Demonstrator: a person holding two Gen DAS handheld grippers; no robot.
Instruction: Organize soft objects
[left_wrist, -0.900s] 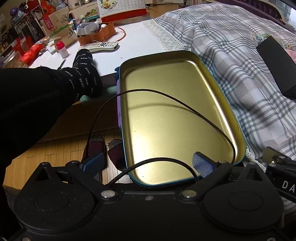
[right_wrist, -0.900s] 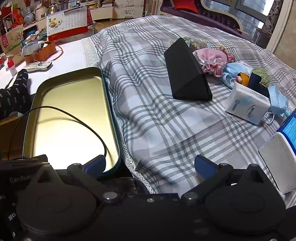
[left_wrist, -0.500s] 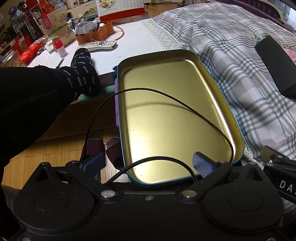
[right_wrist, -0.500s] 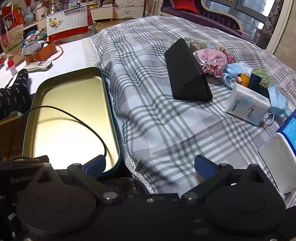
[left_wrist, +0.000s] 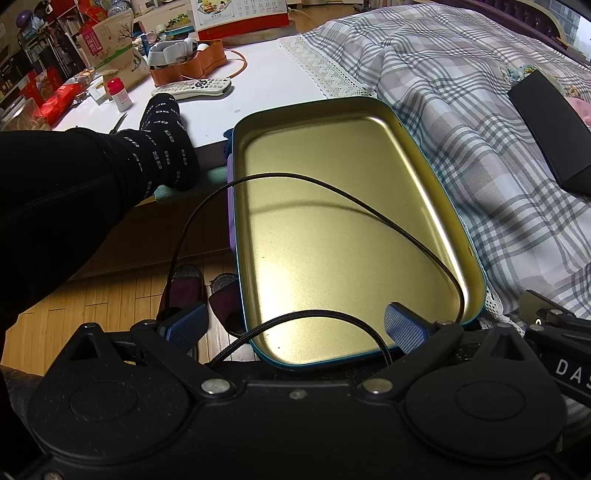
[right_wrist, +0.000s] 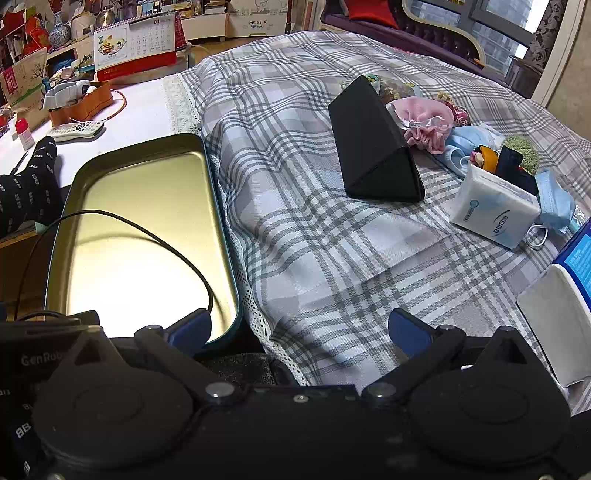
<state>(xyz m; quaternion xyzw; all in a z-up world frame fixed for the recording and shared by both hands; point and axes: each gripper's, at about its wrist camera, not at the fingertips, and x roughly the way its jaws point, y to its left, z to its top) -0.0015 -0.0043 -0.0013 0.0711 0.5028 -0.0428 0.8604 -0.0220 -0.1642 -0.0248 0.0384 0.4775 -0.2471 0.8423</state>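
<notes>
While both tools hang wide open with nothing between their blue pads, the soft things wait in a heap at the upper right of the right wrist view: a pink gathered pouch (right_wrist: 428, 122), a pale blue face mask (right_wrist: 554, 201) draped beside a white tissue pack (right_wrist: 495, 212), and a green knitted piece (right_wrist: 522, 147) behind it, all on the grey checked cloth (right_wrist: 314, 221). The left gripper (left_wrist: 295, 325) hovers over the near end of the gold tin tray (left_wrist: 424, 155), which is bare inside apart from a black cable (left_wrist: 369, 210) arching above it; the right gripper (right_wrist: 299, 326) sits over the cloth at the lower middle, just beside the tray's right rim, well apart from the heap. A black triangular case (right_wrist: 373, 151) stands between the right gripper and the heap. I judge the pouch light and limp, likely to sag and drape, so a pinch at its ruffled, bunched mouth should hold best; the mask is thin and may slip, so gathering a fold of its body seems safer than catching an ear loop. The tissue pack looks squashy but smooth-wrapped, best gripped across its narrow sides
</notes>
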